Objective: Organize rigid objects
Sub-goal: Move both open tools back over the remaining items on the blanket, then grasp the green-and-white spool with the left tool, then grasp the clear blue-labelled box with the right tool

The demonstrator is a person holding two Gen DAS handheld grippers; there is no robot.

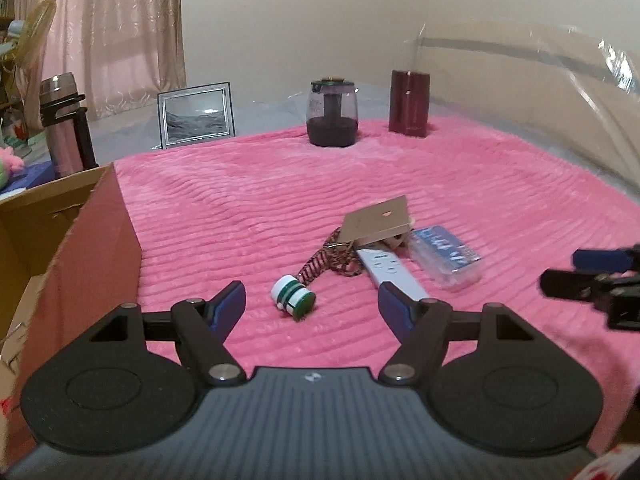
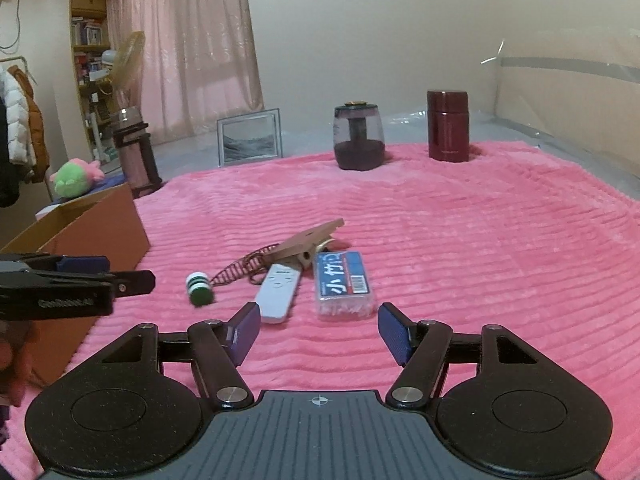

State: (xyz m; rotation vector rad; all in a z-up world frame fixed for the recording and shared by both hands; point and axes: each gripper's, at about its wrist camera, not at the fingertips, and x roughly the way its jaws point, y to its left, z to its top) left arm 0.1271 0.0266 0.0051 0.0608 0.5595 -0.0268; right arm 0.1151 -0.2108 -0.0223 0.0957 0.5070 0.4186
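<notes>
**Hovering wide open over the pink blanket**

Hovering above the near edge of the ribbed pink plush blanket, the left gripper has its blue-padded jaws spread wide and holds nothing. Same story for the right gripper: jaws well apart, empty.

Mid-blanket sits the cluster. A small white-and-green striped cylinder lies on its side, just ahead of the left gripper. Beside it, a red-and-black braided cord runs under a tan cardboard tag. A slim white remote control pokes out from under that tag, and touching its right side is a clear plastic box with a blue label; the white characters on the label are not legible to me.

Along the far edge stand a dark glass teapot with a lid, a maroon metal flask and a silver-framed picture. At the left edge an open brown cardboard box butts against the blanket, a steel thermos beyond it.

Pink curtains, a bookshelf and a green-and-pink plush toy fill the room's left side. Lettering on the left gripper's body is too blurred to read.
</notes>
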